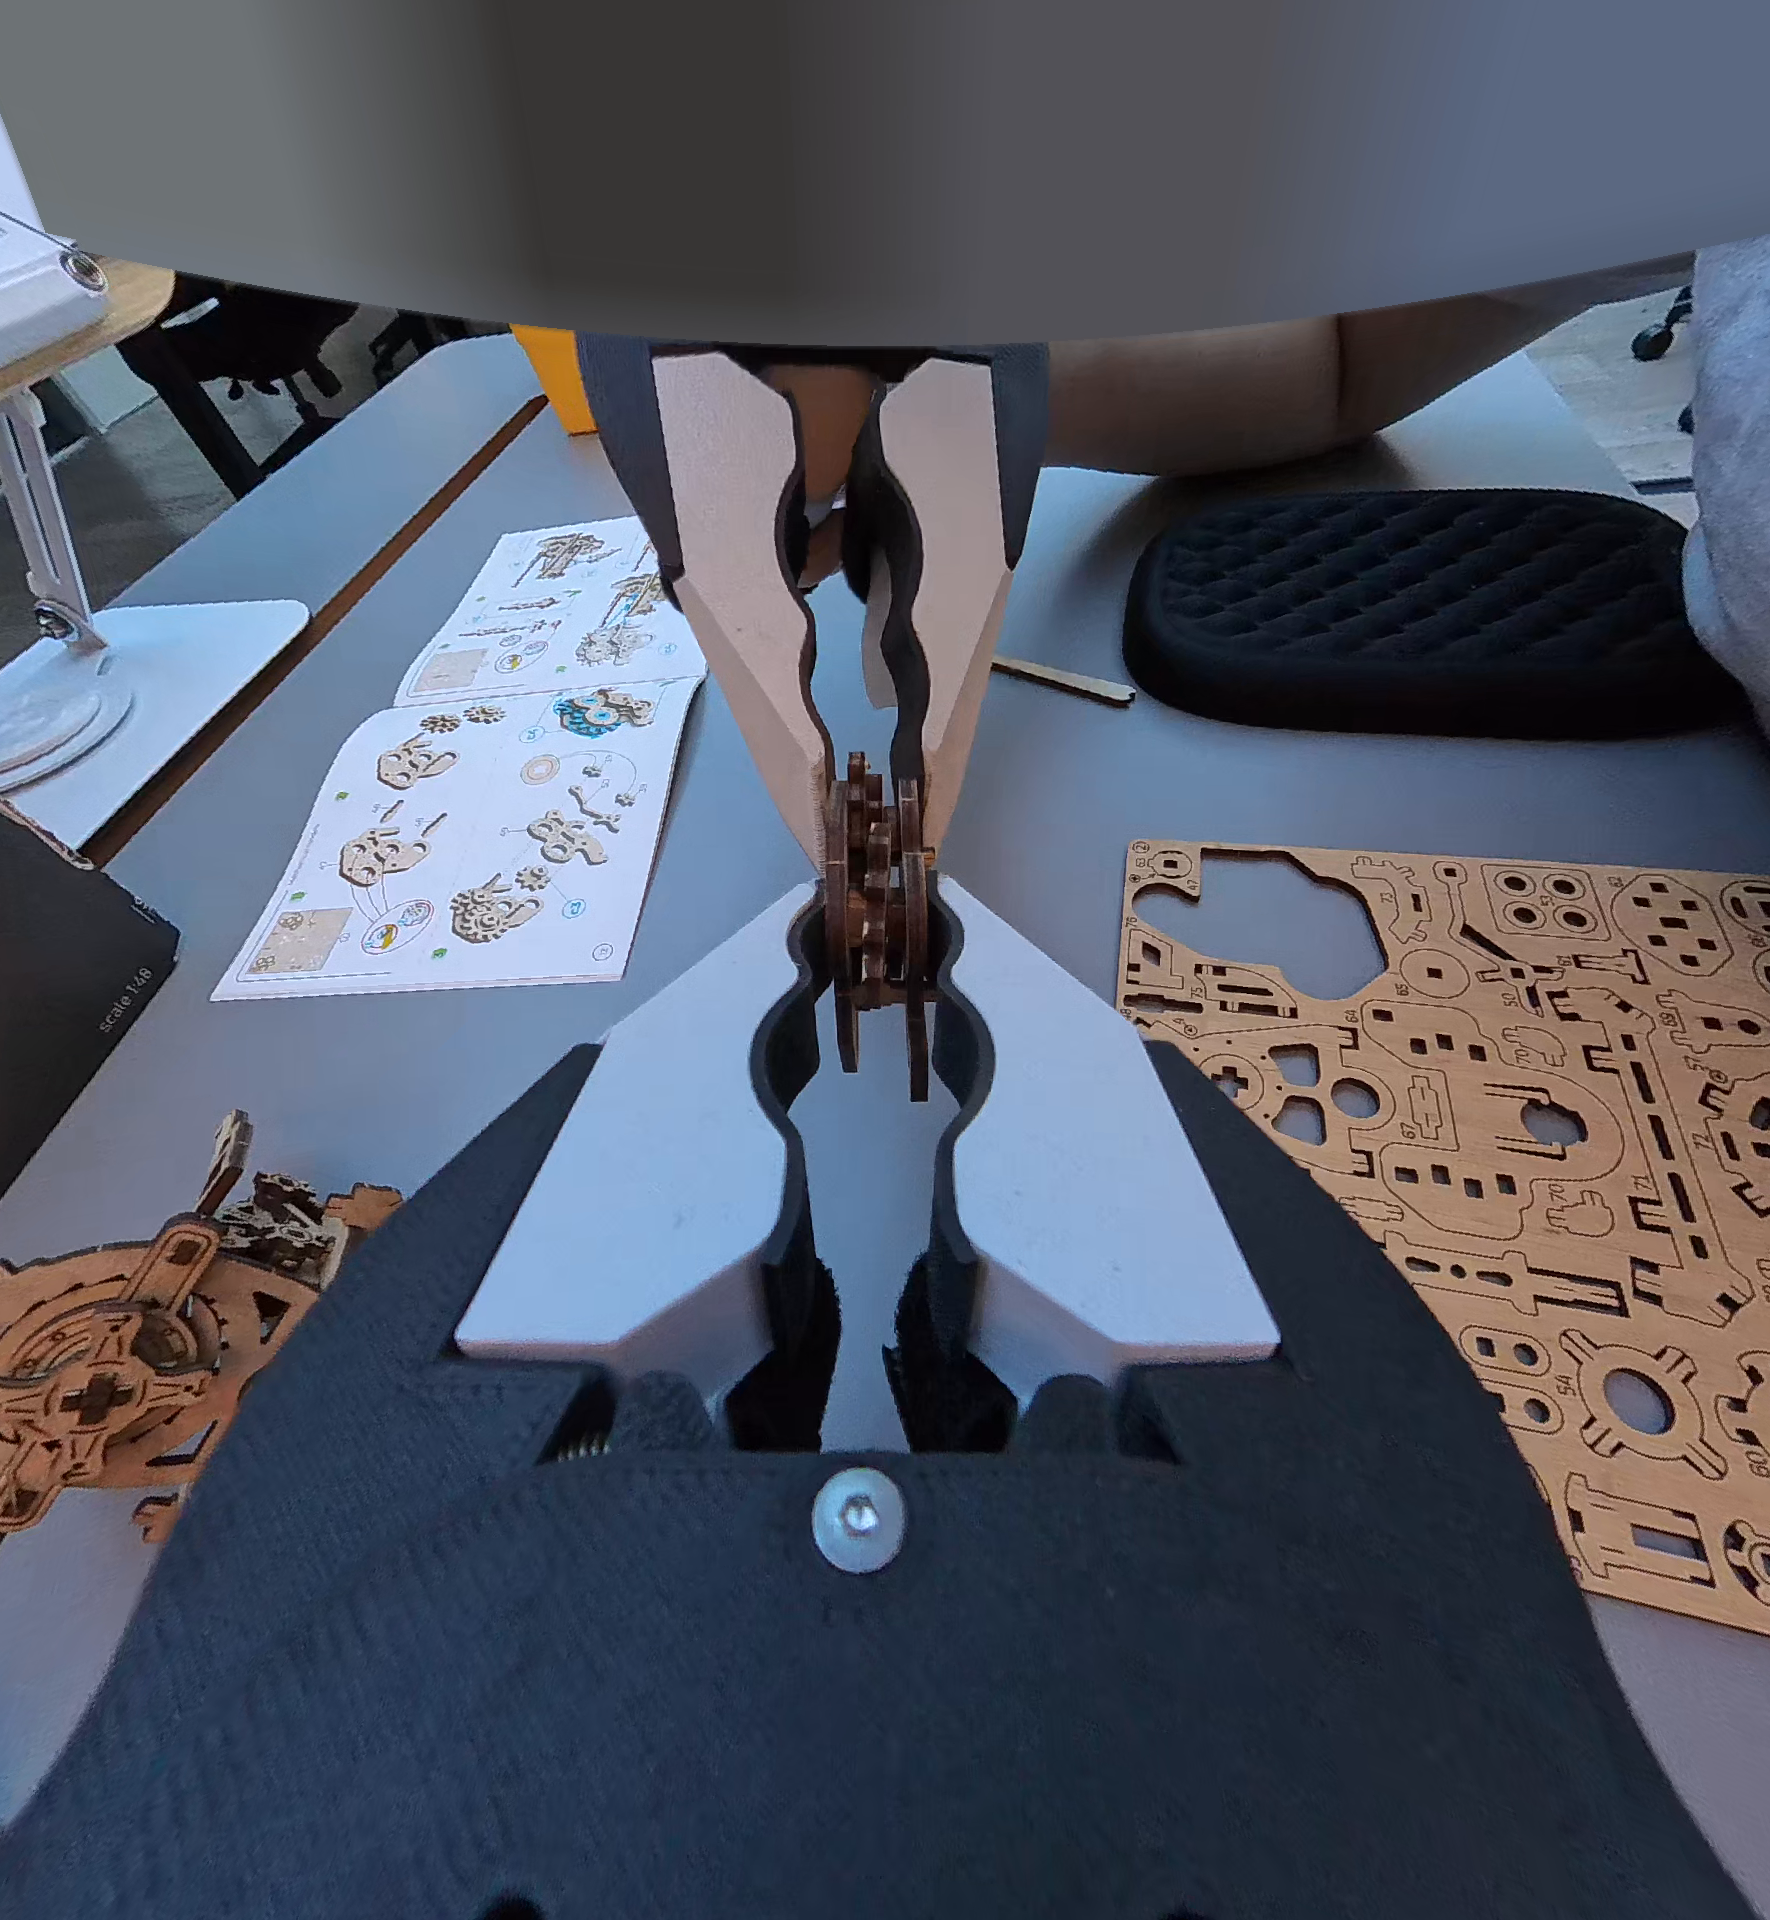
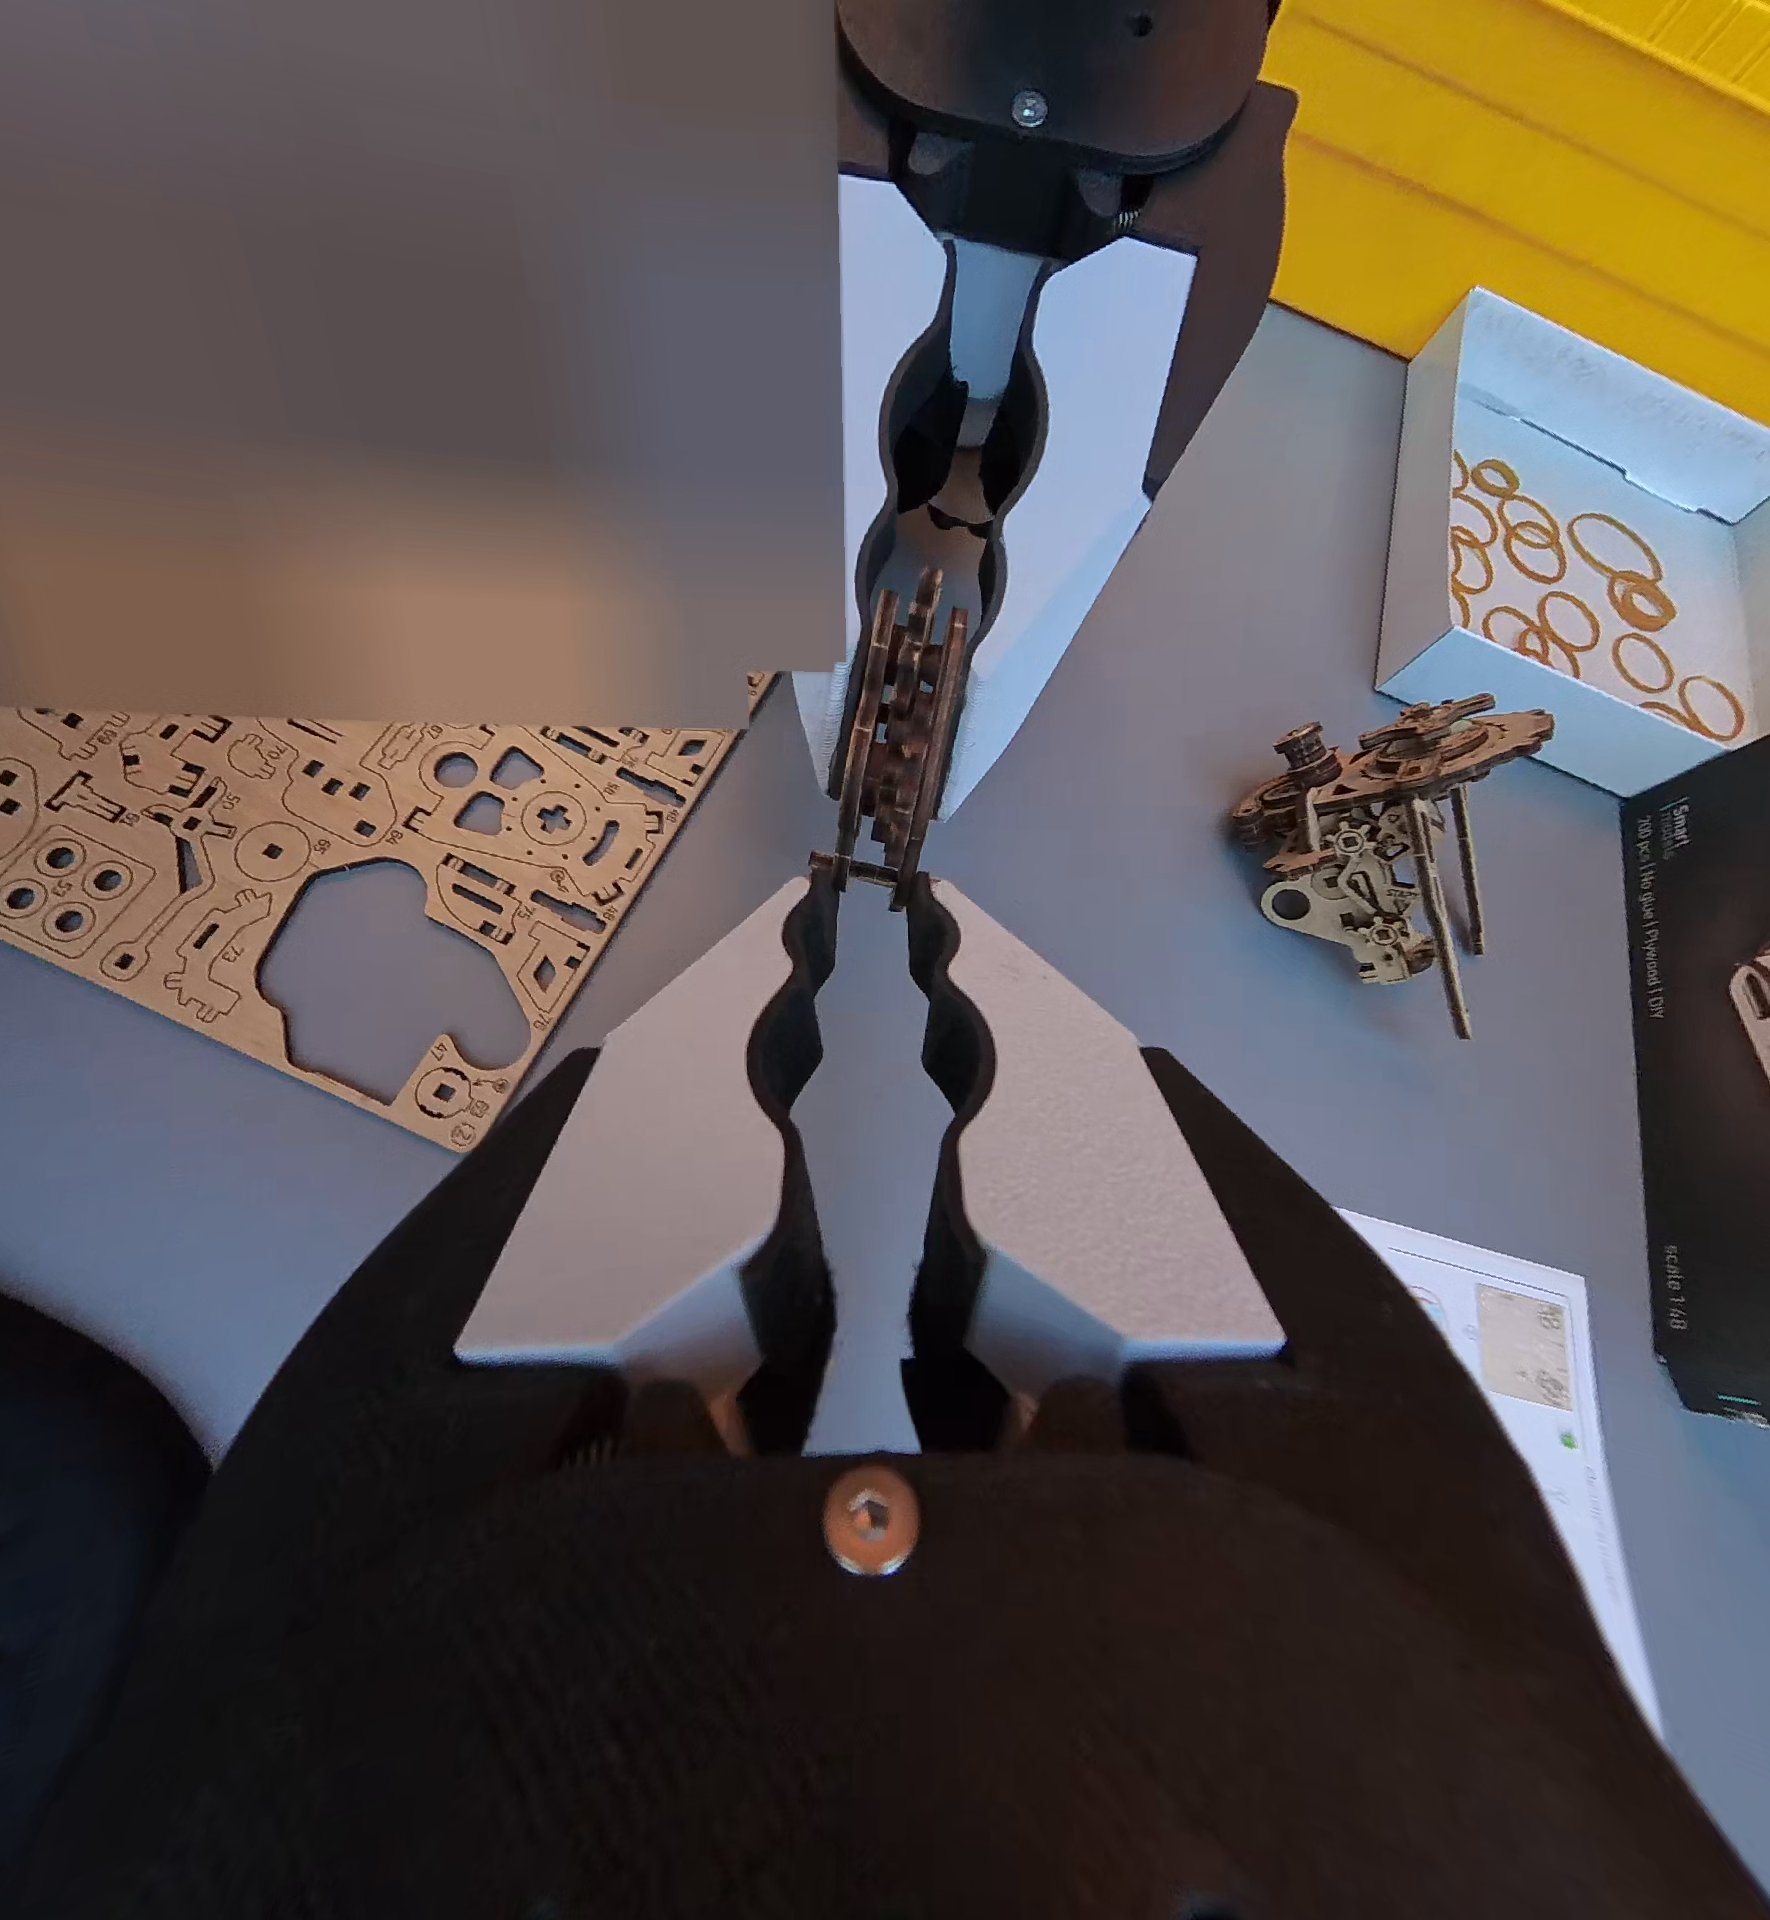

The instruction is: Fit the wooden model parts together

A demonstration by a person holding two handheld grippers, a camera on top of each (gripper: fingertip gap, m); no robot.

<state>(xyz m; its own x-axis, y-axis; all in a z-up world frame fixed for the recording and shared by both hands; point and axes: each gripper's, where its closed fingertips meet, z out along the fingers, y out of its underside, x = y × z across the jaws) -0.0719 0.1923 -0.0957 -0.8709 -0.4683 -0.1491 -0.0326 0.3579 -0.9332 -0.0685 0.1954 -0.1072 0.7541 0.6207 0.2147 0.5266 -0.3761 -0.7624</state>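
A small dark wooden gear assembly (image 1: 876, 935), two side plates with toothed wheels between them, is held above the grey table (image 1: 507, 1101). My left gripper (image 1: 876, 899) is shut on its near end. My right gripper (image 1: 876, 810) comes in from the opposite side and is closed on its far end. In the right wrist view my right gripper (image 2: 873, 883) pinches a short cross pin at the end of the assembly (image 2: 902, 717). There the left gripper (image 2: 886, 800) clamps the assembly's sides.
A plywood parts sheet (image 1: 1483, 1195) (image 2: 237, 883) lies on the table. So do an open instruction booklet (image 1: 476, 831), a partly built wooden model (image 1: 112, 1361) (image 2: 1380, 842), a black box (image 2: 1754, 1091), a white box of rubber bands (image 2: 1587, 520) and a black quilted pad (image 1: 1411, 613). A yellow bin (image 2: 1535, 156) stands behind. Left and right tips are no more than a few centimetres apart.
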